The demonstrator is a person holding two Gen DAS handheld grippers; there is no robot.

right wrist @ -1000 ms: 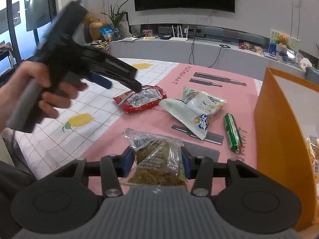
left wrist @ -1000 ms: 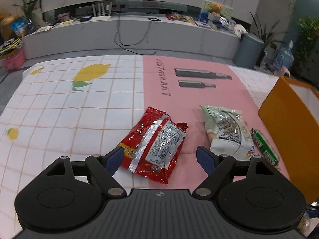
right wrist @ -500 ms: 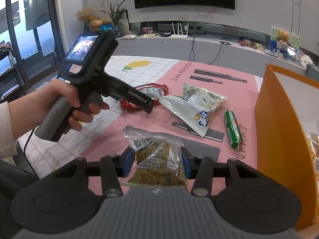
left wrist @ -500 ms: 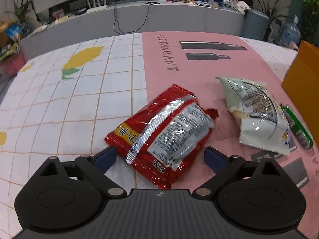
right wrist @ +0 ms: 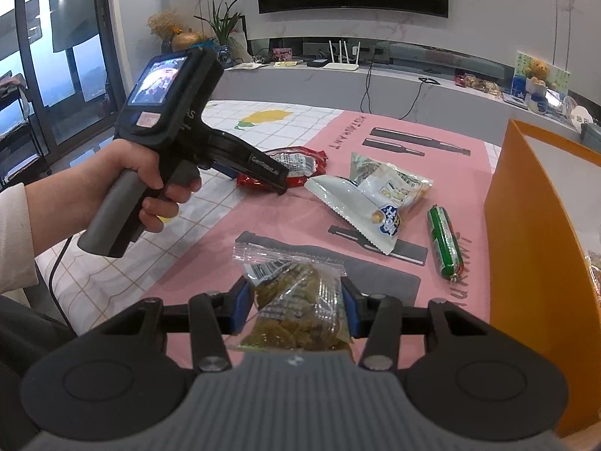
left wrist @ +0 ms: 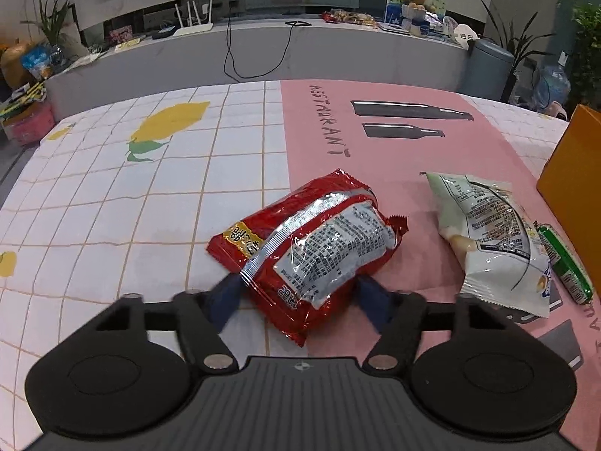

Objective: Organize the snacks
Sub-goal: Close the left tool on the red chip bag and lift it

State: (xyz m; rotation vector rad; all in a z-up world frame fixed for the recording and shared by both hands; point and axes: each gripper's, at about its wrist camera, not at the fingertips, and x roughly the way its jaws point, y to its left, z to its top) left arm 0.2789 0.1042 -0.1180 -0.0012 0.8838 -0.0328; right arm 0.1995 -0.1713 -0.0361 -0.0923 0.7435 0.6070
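Note:
A red snack packet (left wrist: 311, 248) lies on the tablecloth, also seen in the right wrist view (right wrist: 293, 165). My left gripper (left wrist: 300, 293) has its blue fingers on either side of the packet's near end, closing in on it; the pads are partly hidden by the packet. My right gripper (right wrist: 295, 300) is shut on a clear bag of brown snacks (right wrist: 296, 300) and holds it above the pink cloth. A white-green packet (left wrist: 492, 236) and a green sausage stick (left wrist: 563, 263) lie to the right. An orange box (right wrist: 533, 233) stands at the right.
The table has a white grid cloth with lemons (left wrist: 112, 188) on the left and pink cloth (left wrist: 375, 150) on the right. The left hand-held gripper body (right wrist: 176, 131) and the person's hand show in the right wrist view. A grey counter (left wrist: 263, 56) runs behind.
My left gripper has come down and forward onto the red packet and its fingers have narrowed around it. My right gripper has kept hold of the clear bag, nearly still.

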